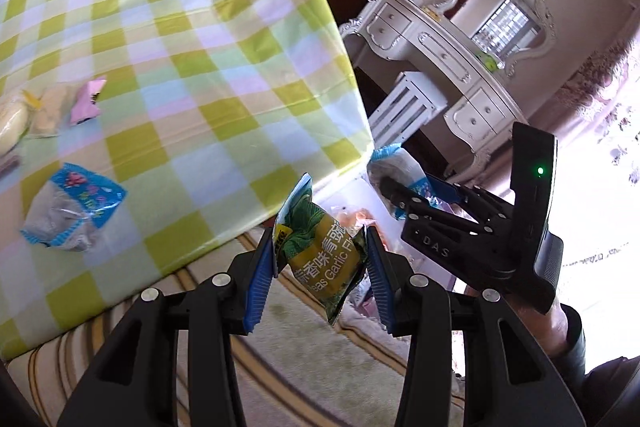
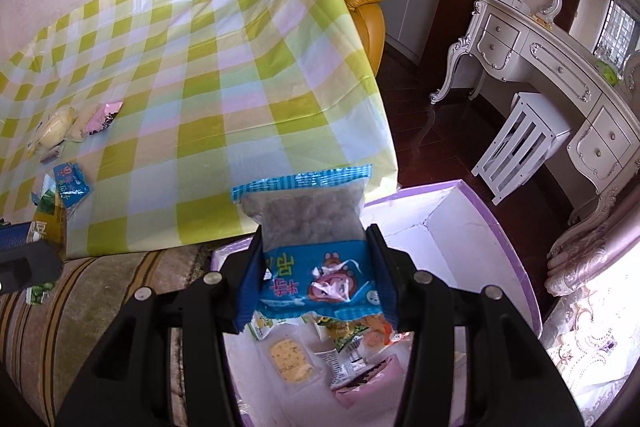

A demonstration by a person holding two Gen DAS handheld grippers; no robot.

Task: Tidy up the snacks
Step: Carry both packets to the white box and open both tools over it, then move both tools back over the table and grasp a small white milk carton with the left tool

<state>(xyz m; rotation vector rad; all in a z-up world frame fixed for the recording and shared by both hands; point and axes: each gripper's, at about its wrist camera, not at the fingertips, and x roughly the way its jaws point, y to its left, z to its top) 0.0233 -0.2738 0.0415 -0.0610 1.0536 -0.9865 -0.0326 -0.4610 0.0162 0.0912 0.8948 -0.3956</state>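
Progress of snack sorting, read from near to far. Nearest, the left tongs (image 1: 320,267) are partly closed, blue pads pinching a green foil packet of garlic peas (image 1: 324,247), which hangs clear of the tabletop above the striped rug (image 1: 280,367). Beside them, the right tongs (image 2: 316,275) are likewise partly closed on a blue-and-clear plastic bag of dark round snacks (image 2: 308,227), held over the near end of the box.

Directly below that bag lies the white cardboard box with lilac rim (image 2: 472,227), standing on the floor just beside the tabletop edge. Already inside it: a clear-wrapped round yellow cracker (image 2: 290,357), a pink wrapped packet (image 2: 368,379) and several other small packets, partly hidden by the bag and the tongs. These count as sorted.

Farther off, on the tabletop under its green-and-white checked plastic cloth (image 1: 200,47), snacks remain: a second blue-and-clear bag of dark snacks (image 1: 72,211) near the front edge, and beyond it a small pink sachet (image 1: 88,99) touching two pale yellow wrapped buns (image 1: 24,119).

Judgement: the task appears past its midpoint. Two packets are in transit and not yet released; at least four items on the tabletop are left to collect.
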